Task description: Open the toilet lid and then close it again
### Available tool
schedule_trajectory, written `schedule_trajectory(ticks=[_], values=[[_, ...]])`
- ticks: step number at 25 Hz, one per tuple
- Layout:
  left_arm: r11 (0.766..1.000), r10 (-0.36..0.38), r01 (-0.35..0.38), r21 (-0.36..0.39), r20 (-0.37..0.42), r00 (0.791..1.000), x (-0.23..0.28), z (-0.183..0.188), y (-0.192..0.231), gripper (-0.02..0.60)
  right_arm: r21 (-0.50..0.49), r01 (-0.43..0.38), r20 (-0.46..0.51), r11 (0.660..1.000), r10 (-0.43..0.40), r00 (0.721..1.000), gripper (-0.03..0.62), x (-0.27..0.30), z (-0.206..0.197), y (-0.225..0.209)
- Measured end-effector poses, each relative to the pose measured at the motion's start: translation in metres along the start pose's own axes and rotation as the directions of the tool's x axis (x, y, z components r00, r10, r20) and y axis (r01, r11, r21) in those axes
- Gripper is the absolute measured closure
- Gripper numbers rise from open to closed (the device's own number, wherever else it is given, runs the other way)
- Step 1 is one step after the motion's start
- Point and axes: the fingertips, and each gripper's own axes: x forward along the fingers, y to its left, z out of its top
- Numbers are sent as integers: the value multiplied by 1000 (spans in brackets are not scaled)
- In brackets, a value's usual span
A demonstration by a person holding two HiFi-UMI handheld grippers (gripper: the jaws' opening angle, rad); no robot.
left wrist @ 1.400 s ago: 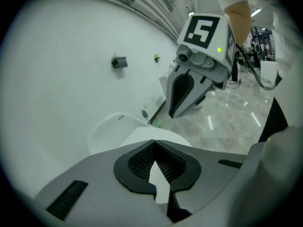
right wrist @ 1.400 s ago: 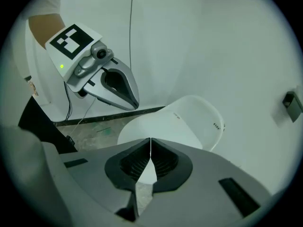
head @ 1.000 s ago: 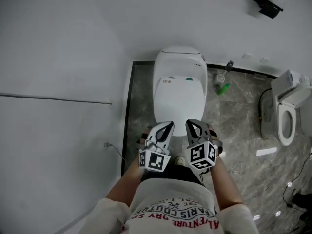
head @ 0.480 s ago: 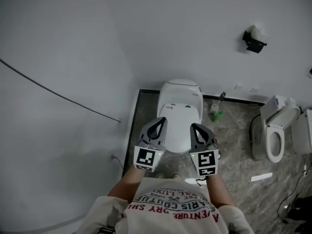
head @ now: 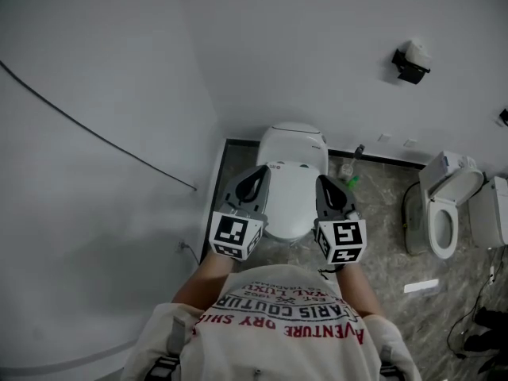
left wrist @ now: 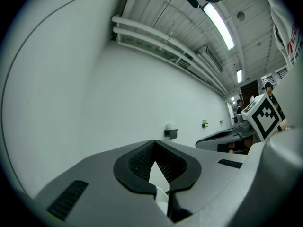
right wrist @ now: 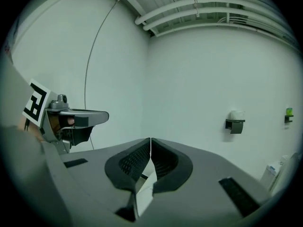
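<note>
Down on the grey stone floor (head: 375, 213), white toilet (head: 295, 140) with its smooth white lid (head: 290, 201) shut, left gripper (head: 259, 171) and right gripper (head: 324, 181) hovering above it, fingers on both closed, nothing held

My right gripper (right wrist: 150, 142) faces a white wall (right wrist: 199, 70), jaws pressed together tip to tip, nothing between the ribbed pads (right wrist: 134, 160). Below the tips a slim gap shows something white that I cannot make out. The left gripper (right wrist: 78, 118) hangs side on at my left, its marker cube (right wrist: 35, 101) nearest the edge. A thin cable (right wrist: 90, 56) arcs up the left wall. Pipes (right wrist: 208, 6) run under the ceiling. A paper holder (right wrist: 235, 122) sits on the far wall, and a small green tag (right wrist: 289, 111) further right.
</note>
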Motion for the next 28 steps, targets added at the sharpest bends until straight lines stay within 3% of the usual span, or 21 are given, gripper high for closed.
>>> schedule_trajectory(ticks=[6, 28], values=[[999, 6, -7, -36, -21, 1000, 5, -9, 2, 574, -12, 32, 9, 999, -31, 999, 577, 3, -4, -6], [999, -33, 31, -17, -95, 995, 25, -33, -13, 574, 57, 38, -36, 998, -36, 999, 577, 7, -29, -22]])
